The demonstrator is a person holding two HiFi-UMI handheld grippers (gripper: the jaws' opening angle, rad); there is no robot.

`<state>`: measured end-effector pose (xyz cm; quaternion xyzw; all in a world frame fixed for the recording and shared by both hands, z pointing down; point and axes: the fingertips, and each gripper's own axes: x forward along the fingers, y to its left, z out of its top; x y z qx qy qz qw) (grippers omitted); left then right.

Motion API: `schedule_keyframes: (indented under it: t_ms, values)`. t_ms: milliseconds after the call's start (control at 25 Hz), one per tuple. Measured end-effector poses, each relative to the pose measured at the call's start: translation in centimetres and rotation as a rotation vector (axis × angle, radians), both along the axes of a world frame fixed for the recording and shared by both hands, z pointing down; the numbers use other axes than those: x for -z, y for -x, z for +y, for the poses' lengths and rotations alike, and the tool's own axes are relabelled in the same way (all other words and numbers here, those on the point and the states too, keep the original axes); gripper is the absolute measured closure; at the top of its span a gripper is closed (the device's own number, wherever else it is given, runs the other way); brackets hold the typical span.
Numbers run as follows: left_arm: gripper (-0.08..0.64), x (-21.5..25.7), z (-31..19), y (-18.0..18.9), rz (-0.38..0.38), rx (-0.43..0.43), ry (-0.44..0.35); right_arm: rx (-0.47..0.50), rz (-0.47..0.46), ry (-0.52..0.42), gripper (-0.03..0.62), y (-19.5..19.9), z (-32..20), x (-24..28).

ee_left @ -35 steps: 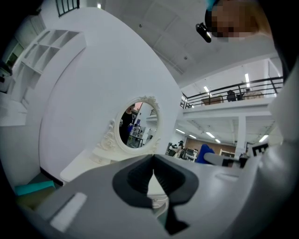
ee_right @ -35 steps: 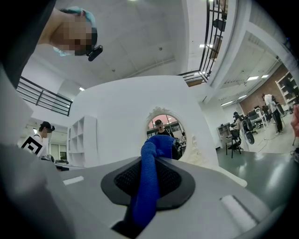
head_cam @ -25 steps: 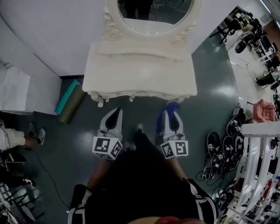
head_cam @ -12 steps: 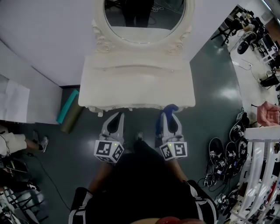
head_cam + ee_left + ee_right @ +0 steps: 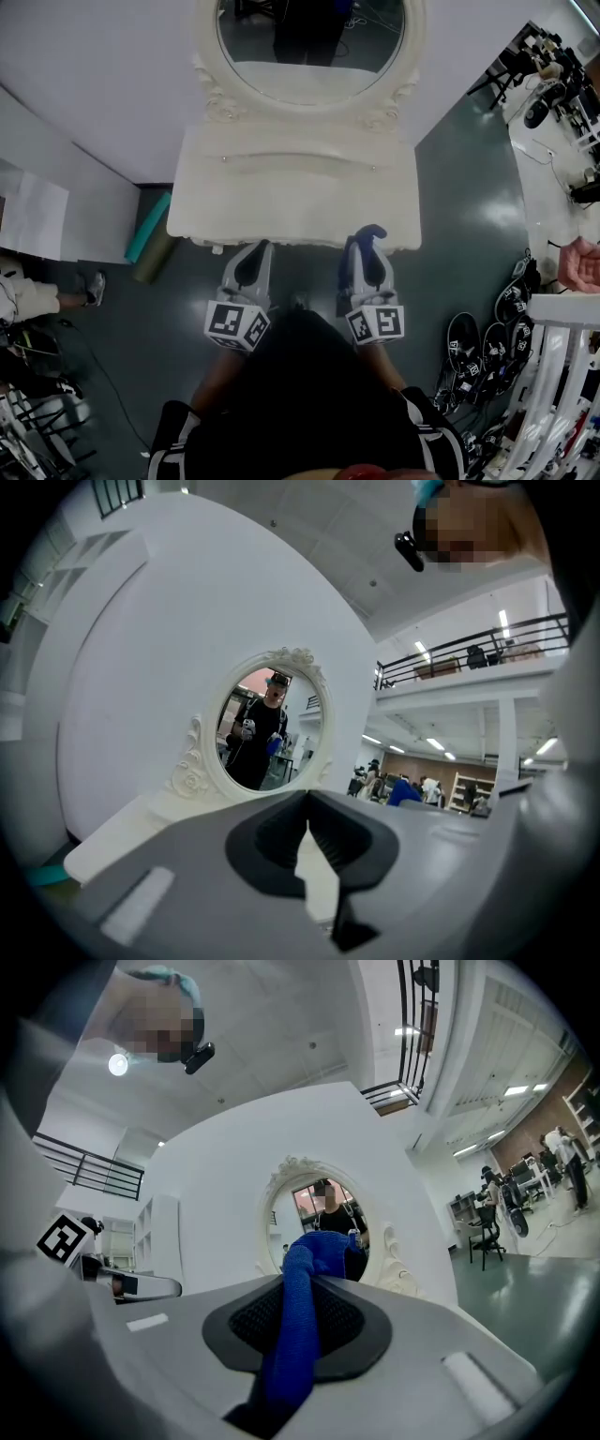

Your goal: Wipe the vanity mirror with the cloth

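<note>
Head camera looks steeply down past the left tool and right tool onto the counter and mirror; each tool's camera rides low, facing that same mirror, not close.

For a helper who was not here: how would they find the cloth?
Find the white vanity table with the oval mirror. At its front edge the right tongs are shut on the cloth. It is the only bright blue thing there; the left tongs hold nothing.
</note>
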<state>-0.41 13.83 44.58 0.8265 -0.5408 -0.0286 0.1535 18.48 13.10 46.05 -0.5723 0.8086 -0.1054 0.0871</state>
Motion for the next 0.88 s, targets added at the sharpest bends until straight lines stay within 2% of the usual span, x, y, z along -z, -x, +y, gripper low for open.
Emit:
schedule_keyframes:
  t_ms: [360,880]
  values:
    - [0.548,0.1,-2.5,1.3,-0.007,0.053,0.000,0.016,-0.013,0.001,0.528,0.4,-3.7,0.2]
    - [0.548,0.6,-10.9,3.6,0.026,0.010,-0.022,-0.057,-0.003,-0.019,0.528,1.7,-10.4,1.0]
